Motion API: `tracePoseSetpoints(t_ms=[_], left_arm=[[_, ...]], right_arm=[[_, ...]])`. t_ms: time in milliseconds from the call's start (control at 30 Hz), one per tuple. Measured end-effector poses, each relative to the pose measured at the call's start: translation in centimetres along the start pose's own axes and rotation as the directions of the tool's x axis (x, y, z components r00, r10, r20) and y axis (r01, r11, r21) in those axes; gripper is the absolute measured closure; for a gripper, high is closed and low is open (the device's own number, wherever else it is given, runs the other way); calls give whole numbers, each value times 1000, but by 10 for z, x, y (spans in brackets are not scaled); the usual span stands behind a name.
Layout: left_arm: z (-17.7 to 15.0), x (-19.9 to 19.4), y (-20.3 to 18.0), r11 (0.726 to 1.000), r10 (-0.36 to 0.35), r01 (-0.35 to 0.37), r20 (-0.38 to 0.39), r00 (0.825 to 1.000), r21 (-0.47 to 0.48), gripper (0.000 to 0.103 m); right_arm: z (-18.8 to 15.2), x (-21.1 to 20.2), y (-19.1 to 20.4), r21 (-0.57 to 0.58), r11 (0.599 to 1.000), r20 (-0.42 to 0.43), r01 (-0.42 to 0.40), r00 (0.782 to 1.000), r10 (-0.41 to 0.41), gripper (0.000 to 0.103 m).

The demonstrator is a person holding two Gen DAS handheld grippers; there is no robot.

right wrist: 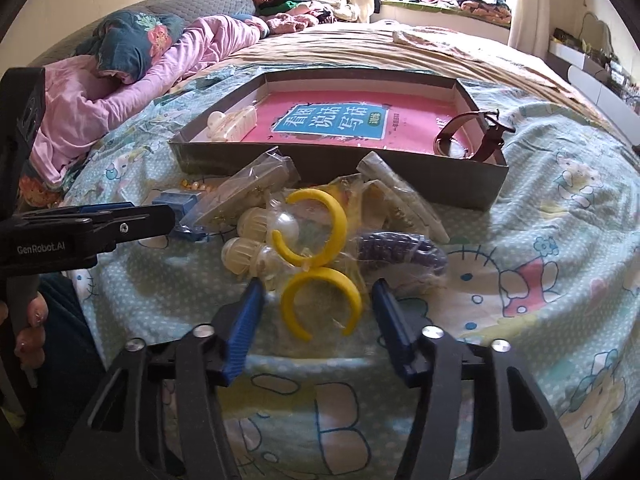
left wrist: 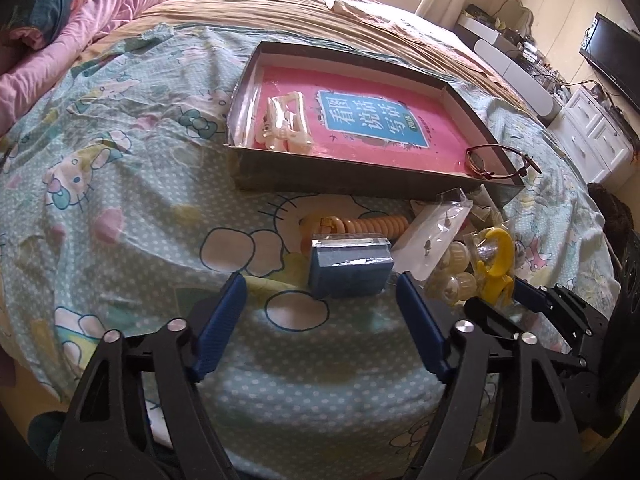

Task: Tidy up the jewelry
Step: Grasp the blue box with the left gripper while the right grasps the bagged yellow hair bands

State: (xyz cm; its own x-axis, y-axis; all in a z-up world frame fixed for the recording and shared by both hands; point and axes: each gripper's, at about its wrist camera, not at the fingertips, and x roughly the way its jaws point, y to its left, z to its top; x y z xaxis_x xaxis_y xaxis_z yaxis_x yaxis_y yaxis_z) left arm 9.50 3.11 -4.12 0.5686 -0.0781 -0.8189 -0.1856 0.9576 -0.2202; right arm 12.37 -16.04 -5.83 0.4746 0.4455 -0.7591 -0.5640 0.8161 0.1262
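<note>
A dark shallow box [left wrist: 320, 178] [right wrist: 340, 168] with a pink book inside lies on the bed. It holds a cream hair claw [left wrist: 286, 124] [right wrist: 232, 124] and a brown bracelet [left wrist: 496, 160] [right wrist: 472, 136]. In front of it lies a jewelry pile. My left gripper [left wrist: 322, 286] is open, its tips either side of a small blue box [left wrist: 348, 270] [right wrist: 176, 202]. My right gripper [right wrist: 318, 292] is open around a bagged pair of yellow hoop earrings [right wrist: 316, 276] [left wrist: 496, 264]. Clear bead capsules [right wrist: 256, 240], a purple bead bracelet [right wrist: 400, 250] and an orange coil bracelet [left wrist: 360, 226] lie nearby.
Clear plastic packets [left wrist: 432, 236] [right wrist: 248, 192] lie among the pile. The Hello Kitty sheet [left wrist: 120, 200] covers the bed. Pink bedding and pillows [right wrist: 120, 80] lie at the far left. White drawers and a TV [left wrist: 612, 64] stand right of the bed.
</note>
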Motion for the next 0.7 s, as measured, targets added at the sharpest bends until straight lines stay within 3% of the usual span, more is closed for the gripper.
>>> tracePoseSetpoints(t_ms=[233, 400, 700], left_arm=[[4, 12, -4, 1000, -24, 24, -13, 1000, -12, 45], [6, 21, -9, 999, -34, 34, -23, 999, 0, 64], [4, 11, -10, 997, -78, 78, 14, 997, 7, 65]], right_arm=[[1, -8, -14, 27, 999, 18, -29, 999, 29, 63], [3, -18, -16, 28, 999, 40, -36, 999, 34, 63], [7, -34, -20, 31, 998, 72, -50, 996, 47, 63]])
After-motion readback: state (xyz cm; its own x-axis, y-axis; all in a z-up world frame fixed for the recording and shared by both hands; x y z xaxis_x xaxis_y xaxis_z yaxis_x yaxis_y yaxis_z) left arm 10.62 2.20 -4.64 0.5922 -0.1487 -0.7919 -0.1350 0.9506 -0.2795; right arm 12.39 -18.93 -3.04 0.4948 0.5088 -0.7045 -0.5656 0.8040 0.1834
